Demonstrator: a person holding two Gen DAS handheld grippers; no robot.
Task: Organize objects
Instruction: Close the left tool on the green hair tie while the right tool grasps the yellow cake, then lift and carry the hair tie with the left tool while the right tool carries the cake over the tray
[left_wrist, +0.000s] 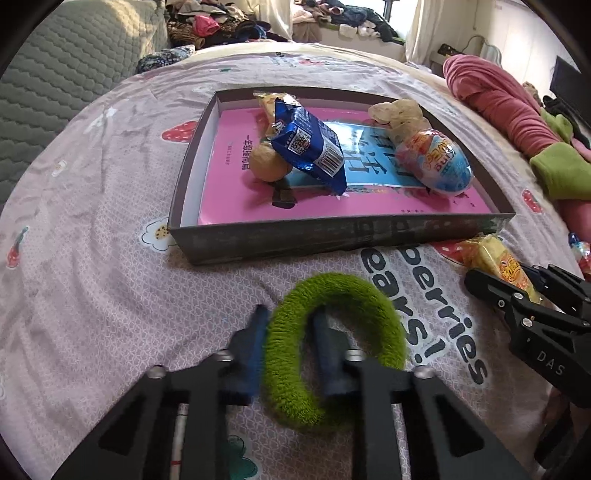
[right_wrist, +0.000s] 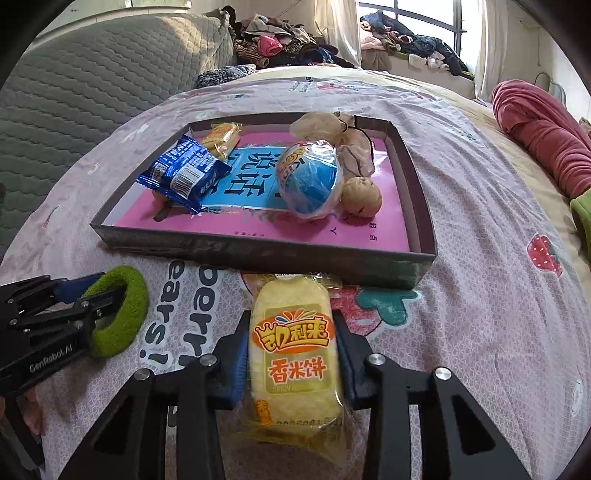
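The green fuzzy ring (left_wrist: 332, 350) lies on the bed's pink printed sheet (left_wrist: 92, 258), just near of the shallow box (left_wrist: 332, 236) — the left gripper (left_wrist: 291, 325) is clamped on the ring's band, one finger inside the loop. To the right, the right gripper (right_wrist: 291, 347) squeezes a yellow rice-cracker packet (right_wrist: 291, 350). Inside the box sit a blue wrapper (left_wrist: 310, 144), a walnut (left_wrist: 269, 162) and a plastic egg (left_wrist: 432, 162).

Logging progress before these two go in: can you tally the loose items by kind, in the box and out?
Rice cracker packs: 2, one in the box, one in the right gripper
Blue snack packet: 1
Walnuts: 2
Toy egg: 1
Beige cloth pouch: 1
Green scrunchie, in the left gripper: 1
Total: 8
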